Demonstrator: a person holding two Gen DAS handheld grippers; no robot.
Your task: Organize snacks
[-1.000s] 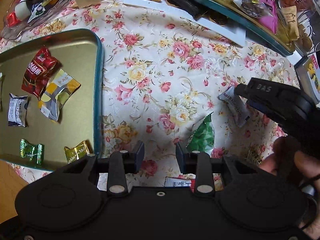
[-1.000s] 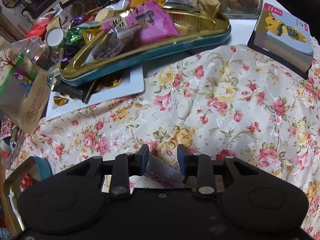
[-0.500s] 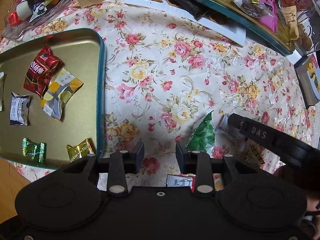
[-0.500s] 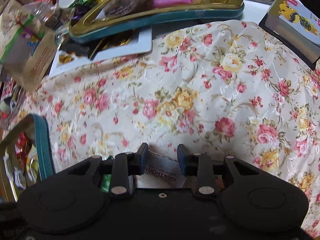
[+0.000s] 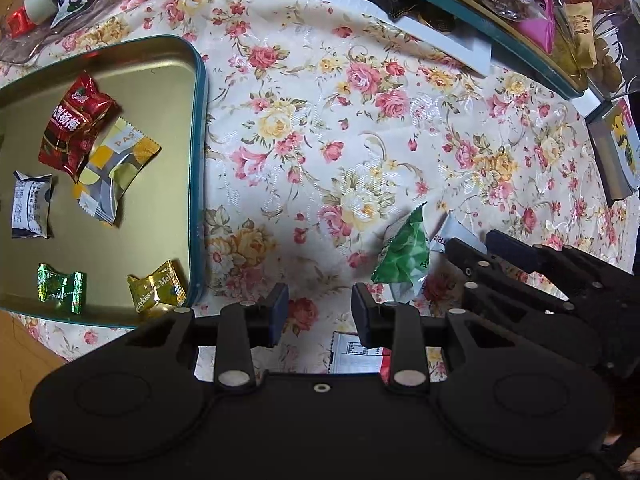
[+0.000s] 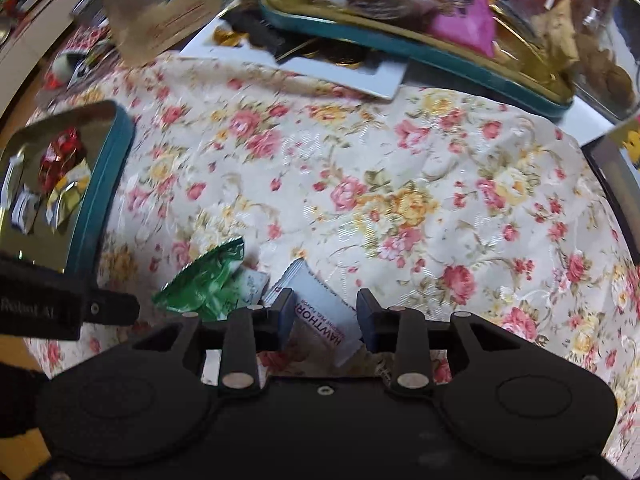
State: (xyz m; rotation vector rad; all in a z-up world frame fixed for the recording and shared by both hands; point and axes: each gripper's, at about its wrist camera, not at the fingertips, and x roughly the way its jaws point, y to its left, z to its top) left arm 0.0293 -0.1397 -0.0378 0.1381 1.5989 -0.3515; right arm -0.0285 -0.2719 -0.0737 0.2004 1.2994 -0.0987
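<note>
White flat foil sachet marked HAWTHORN [image 6: 326, 322] lies on floral cloth [image 6: 400, 200], just right of green crinkly wrapper [image 6: 204, 280]. Light, thin, slippery; pinch across its middle. Right gripper [image 6: 325, 320] jaws opening w/ sachet between, untouched. Left gripper [image 5: 315, 312] apart, empty.

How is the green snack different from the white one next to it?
The green snack is crinkly and patterned; the white snack is plain and smooth, with printed letters. The green snack lies beside the right gripper; the white snack lies between its opening jaws. Both are small sealed packets lying on the flowery cloth, outside the tin.
</note>
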